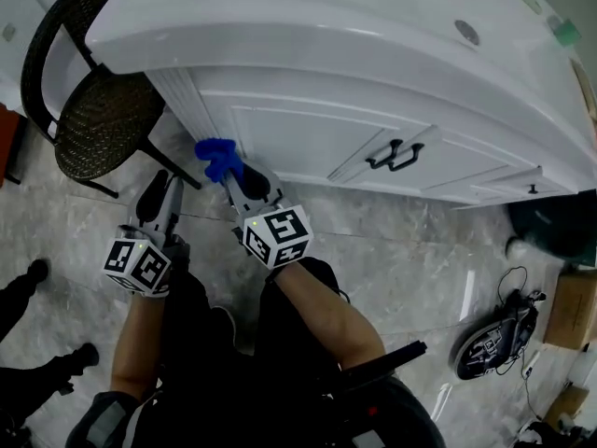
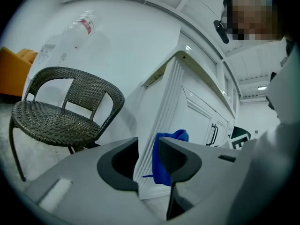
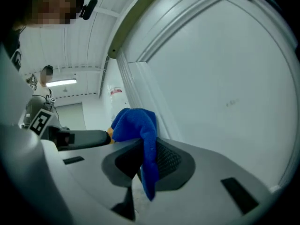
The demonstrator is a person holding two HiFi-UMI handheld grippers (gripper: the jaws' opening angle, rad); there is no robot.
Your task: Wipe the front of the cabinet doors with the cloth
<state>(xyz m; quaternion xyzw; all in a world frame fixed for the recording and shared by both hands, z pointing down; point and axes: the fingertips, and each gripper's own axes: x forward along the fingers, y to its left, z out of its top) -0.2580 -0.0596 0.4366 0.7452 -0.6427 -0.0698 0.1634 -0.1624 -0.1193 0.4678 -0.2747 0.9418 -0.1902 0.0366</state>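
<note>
A blue cloth [image 1: 216, 158] is bunched against the lower left of the white cabinet door [image 1: 308, 143], by the fluted corner post [image 1: 191, 105]. My right gripper [image 1: 244, 183] is shut on the cloth [image 3: 137, 125], which hangs down between its jaws, close to the door panel [image 3: 225, 88]. My left gripper [image 1: 160, 199] hangs to the left over the floor, open, with nothing between its jaws; the cloth [image 2: 166, 156] and the corner post [image 2: 164, 111] lie beyond them. Black handles [image 1: 395, 155] mark the door's right edge.
A dark wicker chair [image 1: 93, 110] stands left of the cabinet, close to the left gripper. The grey marble floor [image 1: 401, 250] holds a black device with cables [image 1: 494, 336] and cardboard boxes [image 1: 571, 311] at right. Someone's shoes [image 1: 37, 271] show at the left edge.
</note>
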